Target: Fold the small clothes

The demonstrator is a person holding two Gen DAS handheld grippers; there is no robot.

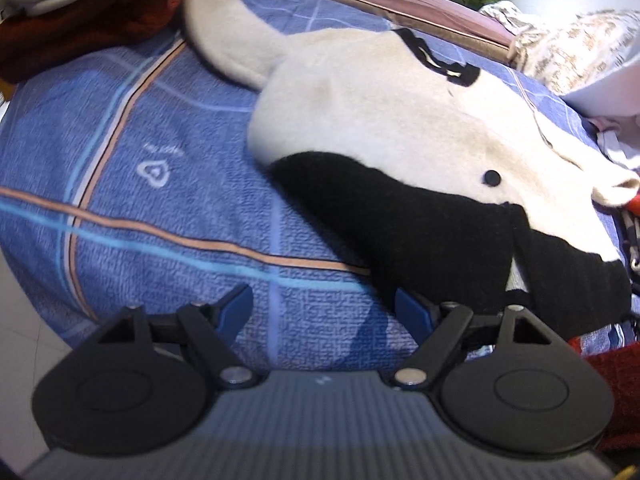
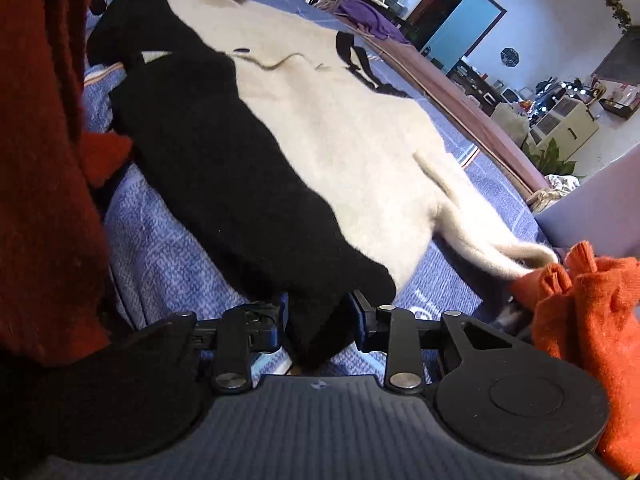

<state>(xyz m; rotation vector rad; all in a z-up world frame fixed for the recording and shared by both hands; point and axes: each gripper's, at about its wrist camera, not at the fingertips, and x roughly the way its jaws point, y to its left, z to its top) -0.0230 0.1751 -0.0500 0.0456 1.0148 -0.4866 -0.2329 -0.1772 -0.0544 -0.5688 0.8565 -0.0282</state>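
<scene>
A blue bedcover (image 1: pixel 168 216) with pale grid lines, a tan and light-blue stripe and a small white heart mark spreads under everything; in the right wrist view a lit room with a turquoise door (image 2: pixel 466 26) and cluttered shelves lies far beyond the cover. The cream and black sweater (image 1: pixel 384 120) lies flat on the bedcover, a cream sleeve (image 1: pixel 228 28) stretching from its body toward a stack of folded clothes (image 1: pixel 80 12) at the cover's far edge. A broad black panel (image 1: pixel 400 216) runs along the sweater's near side, and a black button (image 1: pixel 491 177) sits on the cream just above that panel. The left gripper (image 1: pixel 324 306) stands with its blue pads wide apart over bare bedcover; its right pad lies just beside the black panel's edge and nothing is between the pads. The right gripper (image 2: pixel 320 320) has its pads drawn in against the tip of the sweater's black panel (image 2: pixel 224 168), which is bunched between them, so it grips that end. An orange knit (image 2: pixel 588 320) sits to the right of the sweater, touching the end of a cream sleeve (image 2: pixel 492 240). A dark red garment (image 2: pixel 36 152) hangs close on the sweater's left side.
</scene>
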